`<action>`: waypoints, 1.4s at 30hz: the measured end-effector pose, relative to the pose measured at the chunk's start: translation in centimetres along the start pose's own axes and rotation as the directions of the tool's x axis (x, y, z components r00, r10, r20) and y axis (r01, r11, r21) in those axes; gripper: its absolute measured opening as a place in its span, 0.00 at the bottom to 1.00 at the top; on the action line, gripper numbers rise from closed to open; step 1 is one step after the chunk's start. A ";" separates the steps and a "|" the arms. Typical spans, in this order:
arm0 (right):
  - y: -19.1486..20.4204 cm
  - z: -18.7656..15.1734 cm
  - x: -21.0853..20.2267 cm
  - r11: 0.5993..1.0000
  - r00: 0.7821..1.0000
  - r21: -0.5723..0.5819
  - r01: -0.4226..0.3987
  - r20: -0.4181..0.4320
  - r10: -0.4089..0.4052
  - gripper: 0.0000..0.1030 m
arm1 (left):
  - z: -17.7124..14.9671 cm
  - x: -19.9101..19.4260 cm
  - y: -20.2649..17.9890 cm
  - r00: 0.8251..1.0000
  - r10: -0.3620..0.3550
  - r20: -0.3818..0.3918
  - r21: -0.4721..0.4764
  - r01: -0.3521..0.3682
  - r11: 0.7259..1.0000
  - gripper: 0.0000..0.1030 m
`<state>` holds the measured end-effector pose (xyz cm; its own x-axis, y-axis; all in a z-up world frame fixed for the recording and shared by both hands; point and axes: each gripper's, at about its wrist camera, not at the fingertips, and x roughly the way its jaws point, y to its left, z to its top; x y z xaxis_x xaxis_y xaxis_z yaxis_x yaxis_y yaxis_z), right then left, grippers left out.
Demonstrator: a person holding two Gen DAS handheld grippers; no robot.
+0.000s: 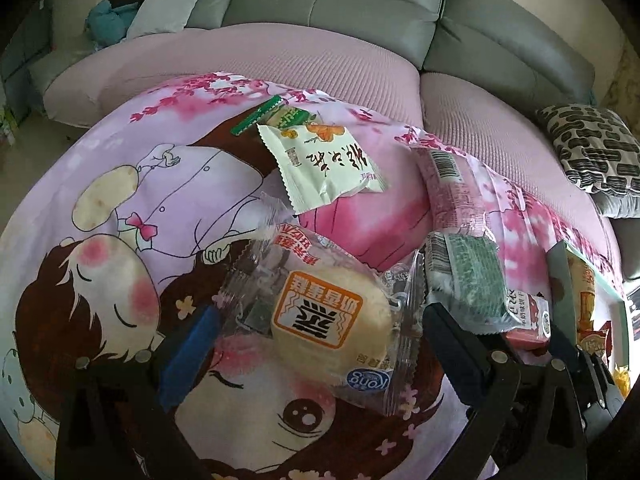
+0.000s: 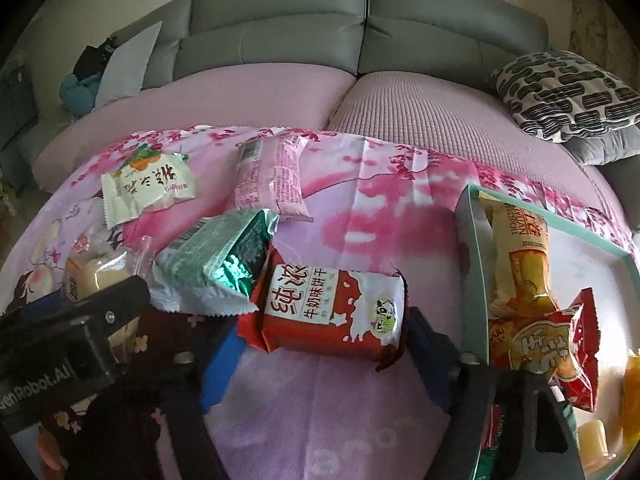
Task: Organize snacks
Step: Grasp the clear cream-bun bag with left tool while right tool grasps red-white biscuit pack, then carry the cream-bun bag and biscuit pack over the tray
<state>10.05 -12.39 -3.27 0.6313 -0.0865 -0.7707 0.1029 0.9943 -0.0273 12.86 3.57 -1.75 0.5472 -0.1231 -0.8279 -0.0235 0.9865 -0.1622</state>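
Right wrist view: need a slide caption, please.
Open right gripper straddles a red biscuit pack beside the snack tray.

The left tool (image 1: 320, 340) is black, with two wide arms. Each arm has a blue pad (image 1: 192, 356) on the inside and round silver screws on top. The right tool (image 2: 320, 364) looks the same: black arms, blue pads (image 2: 220, 364), silver screws. White letters on one black body say "enRobot.AI".
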 end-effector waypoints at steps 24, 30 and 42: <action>-1.0 0.2 -0.4 0.999 1.000 0.036 -0.022 -0.012 0.022 0.65 | 0.2 -0.8 -0.6 1.000 -0.002 -0.007 0.002 0.002 1.000 0.63; -1.3 0.2 -1.4 0.998 1.000 0.052 -0.029 -0.004 0.030 0.64 | 0.2 -1.2 -0.9 1.000 -0.030 0.000 -0.008 0.030 1.000 0.61; -2.4 0.5 -6.1 0.997 0.997 0.070 -0.030 0.076 0.024 0.64 | 0.5 -4.5 -2.0 0.996 -0.059 0.070 0.008 0.059 0.998 0.61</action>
<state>6.35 -14.25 1.81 0.6901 -0.0669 -0.7206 0.1375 0.9897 0.0398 10.87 2.25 2.60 0.6051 -0.1734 -0.7770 0.0157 0.9784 -0.2061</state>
